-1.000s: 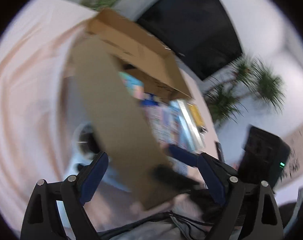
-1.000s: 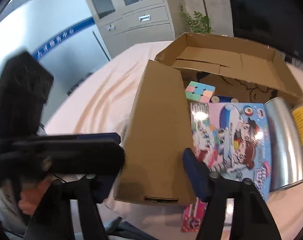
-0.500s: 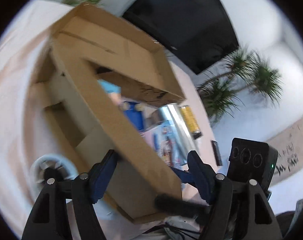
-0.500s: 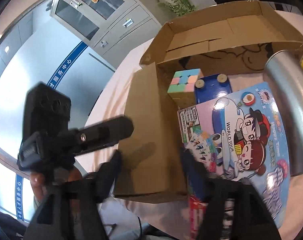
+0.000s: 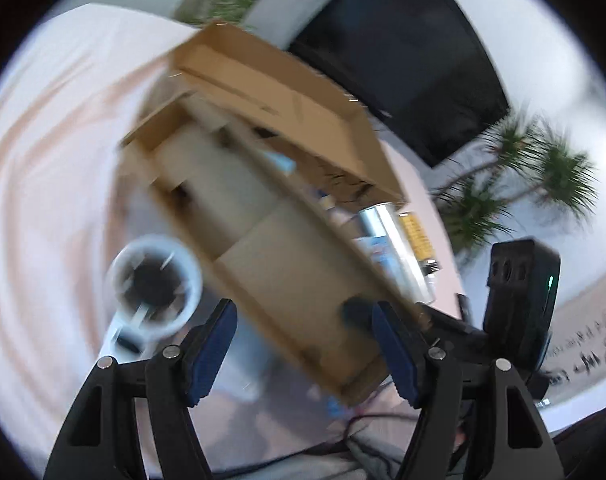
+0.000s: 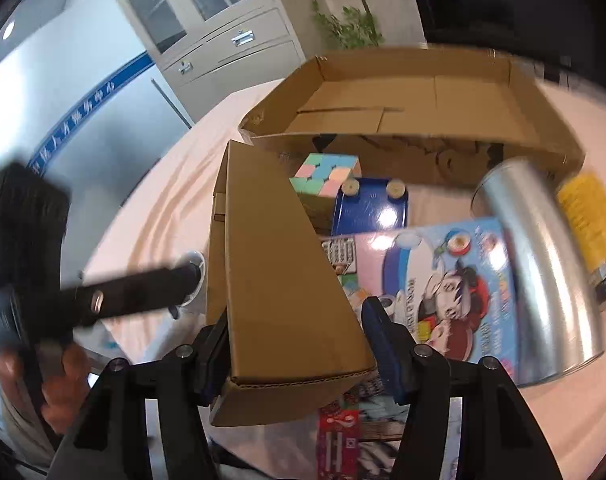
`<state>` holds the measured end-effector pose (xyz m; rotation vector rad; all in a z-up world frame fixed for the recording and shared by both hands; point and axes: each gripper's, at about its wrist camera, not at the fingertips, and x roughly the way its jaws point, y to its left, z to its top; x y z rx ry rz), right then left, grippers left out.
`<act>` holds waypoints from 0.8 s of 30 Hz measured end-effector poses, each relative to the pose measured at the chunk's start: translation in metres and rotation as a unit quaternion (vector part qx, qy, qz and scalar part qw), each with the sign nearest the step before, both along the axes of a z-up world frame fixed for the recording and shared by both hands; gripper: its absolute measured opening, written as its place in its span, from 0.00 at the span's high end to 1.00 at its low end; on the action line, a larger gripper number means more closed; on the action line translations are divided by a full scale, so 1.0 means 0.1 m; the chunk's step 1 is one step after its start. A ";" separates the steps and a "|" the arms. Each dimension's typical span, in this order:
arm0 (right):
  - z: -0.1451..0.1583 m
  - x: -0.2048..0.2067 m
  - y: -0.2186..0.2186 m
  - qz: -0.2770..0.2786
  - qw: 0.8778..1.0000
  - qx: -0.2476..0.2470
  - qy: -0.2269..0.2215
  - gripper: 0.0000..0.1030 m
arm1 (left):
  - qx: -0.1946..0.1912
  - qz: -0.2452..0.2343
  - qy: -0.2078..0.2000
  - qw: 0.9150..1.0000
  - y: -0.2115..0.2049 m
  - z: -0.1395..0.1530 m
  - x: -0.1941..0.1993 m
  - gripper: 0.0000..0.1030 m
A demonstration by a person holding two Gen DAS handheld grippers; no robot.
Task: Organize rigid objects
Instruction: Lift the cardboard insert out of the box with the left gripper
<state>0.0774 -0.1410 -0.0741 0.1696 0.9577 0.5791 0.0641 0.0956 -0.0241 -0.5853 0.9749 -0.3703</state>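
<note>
1. Long brown cardboard carton (image 6: 279,280) had its long axis running away from the right wrist cam, near end low betw. the fingers, far end pointing at the wide open cardboard tray (image 6: 423,100). It sat tilted. Left wrist view showed its open side w/ inner flaps, blurred.
2. Left gripper (image 5: 303,312), held by a hand (image 6: 59,376): jaws spread wide, not clenched. The carton's near end lay betw. them. The right-hand pad (image 5: 391,352) was at the carton's edge; the left-hand pad stood clear of it.
3. Right gripper (image 6: 295,316): jaws closing, carton's near end betw. them. The left-hand pad was against the carton's side and the right-hand pad just beside its corner; can't tell if it pressed.
4. White round ring-shaped obj. (image 5: 155,280) lay on the pink cloth (image 6: 163,208), left of the carton.
5. Right of the carton, L to R: pastel puzzle cube (image 6: 327,176), glossy blue box w/ two round caps (image 6: 371,208), colourful cartoon game box (image 6: 443,280), silver metal can on its side (image 6: 543,264), yellow-labelled can (image 6: 591,216).
</note>
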 end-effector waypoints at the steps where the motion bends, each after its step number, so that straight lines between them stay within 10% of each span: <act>1: -0.04 0.03 -0.02 -0.003 1.000 0.018 0.017 0.44 | -0.001 0.006 0.014 1.000 0.00 -0.05 -0.02 0.33; 4: -0.13 0.08 -0.06 -0.010 0.998 0.050 0.039 0.44 | 0.000 0.010 0.056 0.998 -0.06 -0.26 0.00 0.37; 6: -0.15 0.09 -0.08 -0.015 0.997 0.065 0.050 0.44 | -0.022 0.008 0.062 0.998 -0.09 -0.32 0.03 0.58; 13: -0.05 -0.01 -0.03 0.003 0.996 0.075 0.041 0.45 | 0.048 0.038 -0.024 0.998 -0.15 0.13 0.05 0.87; 24: 0.65 0.68 0.28 0.013 0.994 0.105 -0.038 0.45 | 0.180 0.014 -0.135 0.974 0.00 0.99 0.98 0.90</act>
